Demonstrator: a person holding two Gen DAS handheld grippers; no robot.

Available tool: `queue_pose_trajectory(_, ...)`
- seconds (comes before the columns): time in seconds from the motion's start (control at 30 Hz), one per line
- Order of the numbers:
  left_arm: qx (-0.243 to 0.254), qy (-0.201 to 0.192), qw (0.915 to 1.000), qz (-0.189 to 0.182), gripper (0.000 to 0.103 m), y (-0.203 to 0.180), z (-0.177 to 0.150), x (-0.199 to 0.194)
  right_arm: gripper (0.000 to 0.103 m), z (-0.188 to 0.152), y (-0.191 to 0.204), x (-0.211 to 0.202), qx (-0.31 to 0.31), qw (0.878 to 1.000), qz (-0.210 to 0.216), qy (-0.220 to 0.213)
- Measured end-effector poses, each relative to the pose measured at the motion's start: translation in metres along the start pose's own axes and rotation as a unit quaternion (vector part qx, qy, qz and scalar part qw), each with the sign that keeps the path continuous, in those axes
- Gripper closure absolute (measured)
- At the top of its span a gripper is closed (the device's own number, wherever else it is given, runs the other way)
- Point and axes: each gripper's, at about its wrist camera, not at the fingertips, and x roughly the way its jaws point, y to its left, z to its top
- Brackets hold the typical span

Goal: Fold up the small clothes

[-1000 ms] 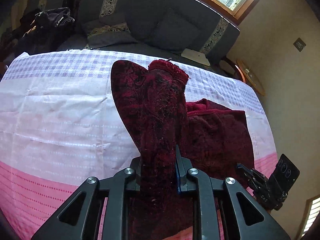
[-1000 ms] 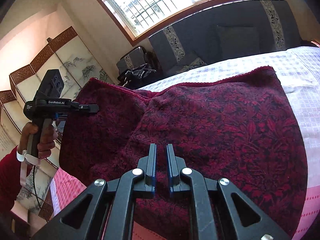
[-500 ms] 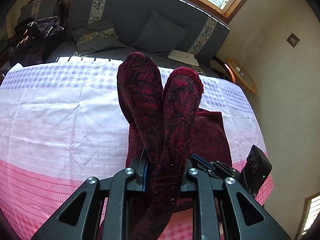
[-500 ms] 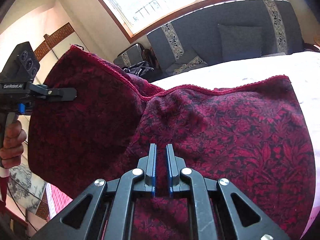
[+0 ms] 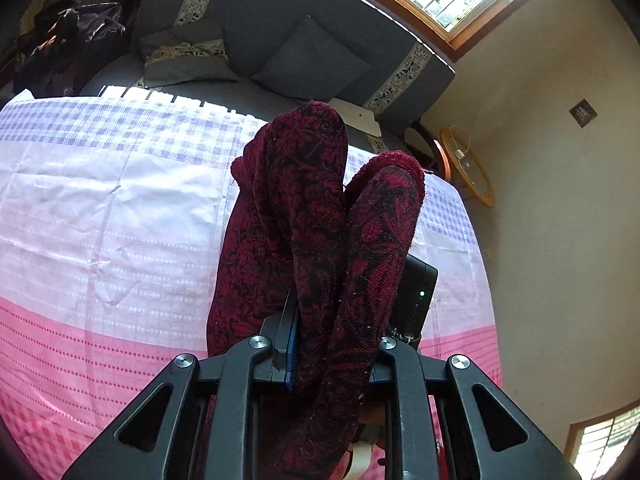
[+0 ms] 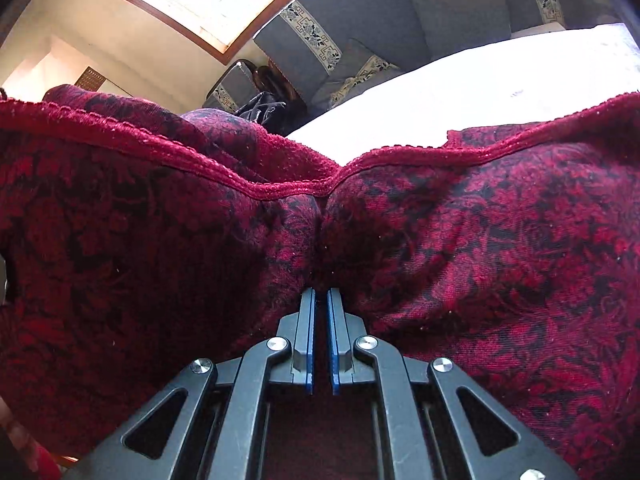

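1. Left gripper, 6 o'clock of the left wrist view: jaws clamped on a thick bunch of the dark red, black-patterned woven cloth. The fabric stands up between the fingers in two rounded lobes, toward 12 o'clock.
2. Right gripper, 6 o'clock of the right wrist view: jaws nearly together, pinching a fold of the same cloth; fabric puckers right at the tips.
3. In the right wrist view the cloth fills the frame from 9 to 3 o'clock, w/ its corded red hem dipping in a V above the tips.
4. Black body of the right gripper peeks out behind the cloth at 3–4 o'clock in the left wrist view, green light on.
5. Under the cloth: checked tablecloth, pink near, white mid, lilac far. Lower part of the cloth hangs down to it; whether it touches, can't tell.
6. Beyond the table, 12 o'clock: grey sofa w/ patterned bands & grey cushions.
7. 10 o'clock: dark bag on the seat.
8. 2 o'clock: round wooden side table by the cream wall.
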Motion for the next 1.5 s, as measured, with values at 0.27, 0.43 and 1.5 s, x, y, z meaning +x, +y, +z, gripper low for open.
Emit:
queue_pose_trajectory(0.27,-0.025,0.017,0.9993,-0.022,0.083,-0.032,0.006,0.024,0.095,-0.001,-0.009,-0.02,0.033,0.999,0.023,-0.026)
queue_pose_trajectory(0.43,-0.051,0.022,0.9975,-0.043,0.083,-0.049,0.011,0.047,0.095,0.004,-0.035,-0.035,0.06,0.997,0.032,-0.039)
queue_pose_trajectory(1.5,0.076,-0.036,0.9814,-0.172,0.03,-0.048,-0.049,0.058,0.093,-0.051,-0.146,-0.162,0.165,0.976,0.053,-0.13)
